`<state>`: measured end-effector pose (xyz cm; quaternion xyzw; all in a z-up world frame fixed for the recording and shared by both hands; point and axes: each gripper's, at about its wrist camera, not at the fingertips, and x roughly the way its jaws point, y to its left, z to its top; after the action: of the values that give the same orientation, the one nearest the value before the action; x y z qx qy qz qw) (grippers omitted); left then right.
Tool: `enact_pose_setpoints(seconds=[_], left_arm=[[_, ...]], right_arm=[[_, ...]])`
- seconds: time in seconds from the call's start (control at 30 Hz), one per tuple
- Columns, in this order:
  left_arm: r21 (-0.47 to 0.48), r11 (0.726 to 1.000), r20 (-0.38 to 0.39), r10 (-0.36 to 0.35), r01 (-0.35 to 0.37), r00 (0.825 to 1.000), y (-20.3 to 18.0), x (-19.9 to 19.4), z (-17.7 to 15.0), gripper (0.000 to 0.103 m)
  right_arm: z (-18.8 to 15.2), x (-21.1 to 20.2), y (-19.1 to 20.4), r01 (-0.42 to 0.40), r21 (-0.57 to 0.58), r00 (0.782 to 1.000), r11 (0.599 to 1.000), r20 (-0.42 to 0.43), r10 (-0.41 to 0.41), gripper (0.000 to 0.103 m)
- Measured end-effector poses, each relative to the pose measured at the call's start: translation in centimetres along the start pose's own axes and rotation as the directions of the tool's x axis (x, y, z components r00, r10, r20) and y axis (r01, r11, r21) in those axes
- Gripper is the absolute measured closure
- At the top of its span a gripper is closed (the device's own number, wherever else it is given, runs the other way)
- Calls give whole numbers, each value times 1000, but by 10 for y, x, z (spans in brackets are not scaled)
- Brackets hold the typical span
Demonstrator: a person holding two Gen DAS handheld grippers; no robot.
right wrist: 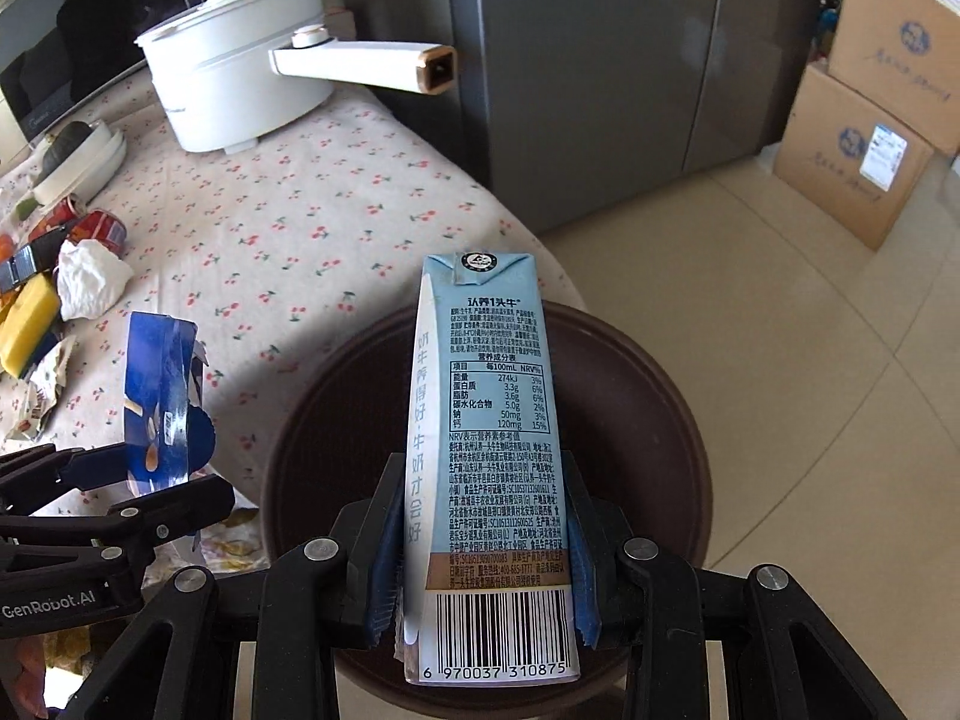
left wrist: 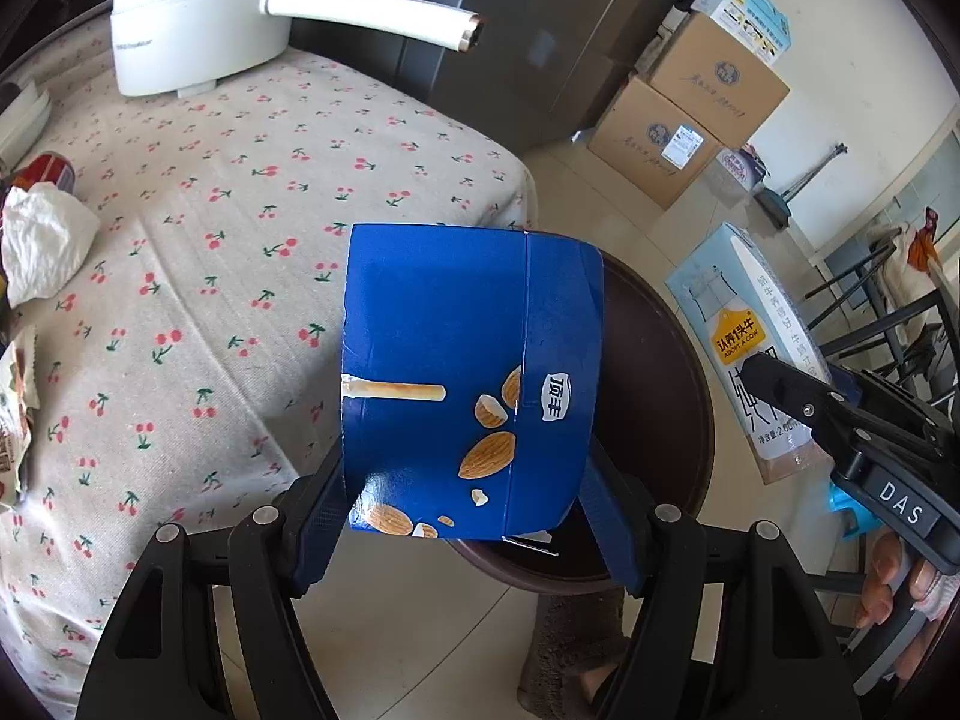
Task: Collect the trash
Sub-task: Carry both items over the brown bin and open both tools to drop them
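Observation:
My left gripper [left wrist: 465,504] is shut on a blue snack box [left wrist: 468,378] with almond pictures, held above the table edge and the near rim of a dark brown round bin [left wrist: 654,360]. My right gripper [right wrist: 483,588] is shut on a light blue milk carton [right wrist: 486,450], held upright over the same bin [right wrist: 630,420]. The carton also shows in the left wrist view [left wrist: 744,348], and the blue box in the right wrist view [right wrist: 162,402]. Crumpled white tissue [left wrist: 42,240], a red can [left wrist: 51,171] and snack wrappers [left wrist: 15,408] lie at the table's left.
A white electric pot [left wrist: 198,18] with a long handle stands at the back of the cherry-print tablecloth [left wrist: 240,180]. A grey fridge [right wrist: 600,60] and stacked cardboard boxes [right wrist: 870,138] stand behind. A yellow sponge [right wrist: 30,324] lies by the trash.

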<state>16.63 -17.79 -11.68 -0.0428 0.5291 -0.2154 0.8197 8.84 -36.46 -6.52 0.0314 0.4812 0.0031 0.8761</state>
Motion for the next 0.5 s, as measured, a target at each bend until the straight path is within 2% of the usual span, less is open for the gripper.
enact_pose_setpoints(seconds=[0.13,0.2,0.23,0.5], left_arm=[[34,999,35,11,-12,999,-7,6,1,26],[41,998,34,47,-49,998,-7,9,3,4],[45,997,42,60,-62,997,-7,10,3,1],[32,995,51,96,-98,994,3,1,4,0]], right_arm=[[-7,1,-20,18,25,1000,1000,-16,-18,63],[-8,3,-27,18,42,1000,999,-23,-18,63],[-8,3,-30,17,50,1000,999,-26,-15,63],[-6,10,-32,11,66,999,998,-46,-8,63]])
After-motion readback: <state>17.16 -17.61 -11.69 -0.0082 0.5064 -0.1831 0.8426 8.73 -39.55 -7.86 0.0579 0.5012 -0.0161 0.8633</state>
